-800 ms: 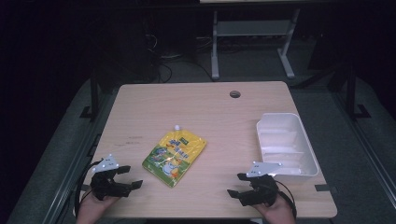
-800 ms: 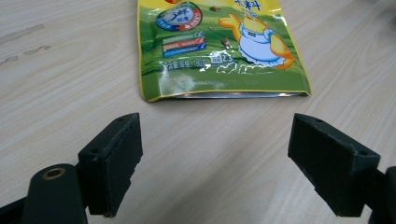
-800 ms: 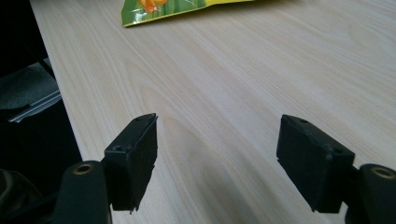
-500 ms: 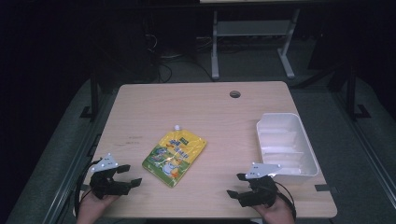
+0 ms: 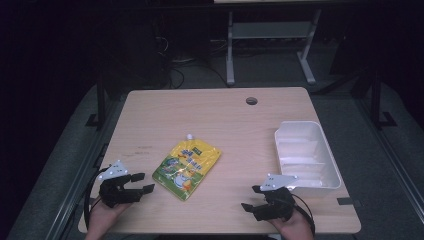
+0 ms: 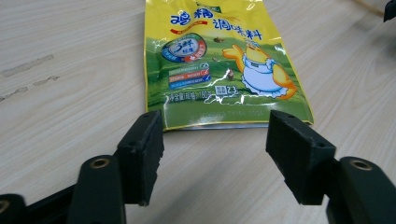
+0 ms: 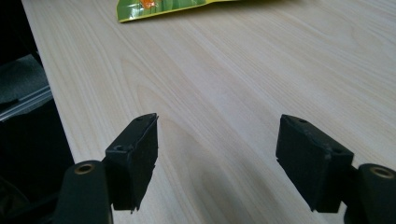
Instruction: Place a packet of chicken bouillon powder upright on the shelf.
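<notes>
Table (image 5: 240, 125) — a pale wood-grain top with a round hole (image 5: 251, 101) near its far edge, well ahead of both grippers; it bears everything below.

Tray (image 5: 327, 155) — white, open and oblong, lying just ahead of the right gripper and slightly to its outer side. The high view shows nothing in it.

Pouch (image 5: 187, 167) — yellow and green, flat on the table with its small white cap (image 5: 189, 136) pointing away from the person. It lies between the two grippers, much nearer the left one. In the left gripper view its sealed bottom edge (image 6: 219, 125) sits just beyond the jaw tips and spans the gap between them; whether the tips touch it cannot be told. In the right gripper view a corner of it (image 7: 159, 7) shows far ahead, well apart from those jaws.

Left gripper (image 5: 140, 183) — held low over the near left corner, jaws wide apart and holding nothing, aimed toward the pouch.

Right gripper (image 5: 254, 198) — held low over the near edge, beside the tray's near end, jaws likewise wide apart and empty, with bare table between them.
</notes>
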Available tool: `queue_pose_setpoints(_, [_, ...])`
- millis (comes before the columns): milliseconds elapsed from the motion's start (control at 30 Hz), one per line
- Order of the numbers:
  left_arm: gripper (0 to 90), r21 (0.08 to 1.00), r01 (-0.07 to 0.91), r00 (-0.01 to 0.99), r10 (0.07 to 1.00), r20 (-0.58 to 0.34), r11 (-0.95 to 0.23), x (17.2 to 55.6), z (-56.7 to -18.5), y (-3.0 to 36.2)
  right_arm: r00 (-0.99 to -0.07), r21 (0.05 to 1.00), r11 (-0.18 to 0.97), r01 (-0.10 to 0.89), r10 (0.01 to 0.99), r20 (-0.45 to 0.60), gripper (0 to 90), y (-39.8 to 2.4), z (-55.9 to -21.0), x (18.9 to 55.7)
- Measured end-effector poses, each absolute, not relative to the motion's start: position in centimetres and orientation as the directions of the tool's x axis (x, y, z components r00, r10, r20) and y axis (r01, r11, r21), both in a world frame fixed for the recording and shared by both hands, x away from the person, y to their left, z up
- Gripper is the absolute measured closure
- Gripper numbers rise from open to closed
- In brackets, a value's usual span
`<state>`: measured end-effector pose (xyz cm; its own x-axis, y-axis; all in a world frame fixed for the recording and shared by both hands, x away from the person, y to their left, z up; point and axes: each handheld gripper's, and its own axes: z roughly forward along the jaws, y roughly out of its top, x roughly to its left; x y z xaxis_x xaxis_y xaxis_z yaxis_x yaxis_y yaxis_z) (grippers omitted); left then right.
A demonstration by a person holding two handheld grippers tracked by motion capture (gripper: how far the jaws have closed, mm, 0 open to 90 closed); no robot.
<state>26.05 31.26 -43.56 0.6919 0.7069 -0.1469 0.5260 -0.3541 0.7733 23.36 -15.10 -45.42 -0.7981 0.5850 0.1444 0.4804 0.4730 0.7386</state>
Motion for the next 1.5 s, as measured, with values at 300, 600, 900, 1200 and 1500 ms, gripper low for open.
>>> queue_pose_setpoints(300, [59.9, 0.747, 0.547, 0.693, 0.705, -0.152, -0.377, 27.1, -43.0, 30.4, -0.812, 0.743, 0.462, 0.483, 0.554, 0.183, 27.1, -13.6, -44.7, 23.9])
queue_pose_setpoints(600, [78.8, 0.709, 0.604, 0.667, 0.718, -0.198, -0.365, 29.4, -43.1, 29.3, -0.835, 0.719, 0.517, 0.465, 0.526, 0.162, 25.5, -8.9, -42.0, 27.8])
queue_pose_setpoints(900, [89.6, 0.72, 0.615, 0.637, 0.741, -0.212, -0.323, 29.9, -43.3, 29.4, -0.839, 0.713, 0.535, 0.454, 0.527, 0.138, 24.9, -4.9, -39.2, 32.9])
queue_pose_setpoints(1200, [89.8, 0.698, 0.603, 0.652, 0.743, -0.153, -0.386, 30.4, -43.9, 28.6, -0.81, 0.67, 0.534, 0.517, 0.559, 0.179, 26.8, -3.1, -39.1, 38.1])
queue_pose_setpoints(1500, [89.8, 0.681, 0.602, 0.668, 0.73, -0.143, -0.418, 30.5, -44.3, 27.6, -0.777, 0.624, 0.54, 0.565, 0.602, 0.183, 32.6, -1.4, -39.9, 40.7])
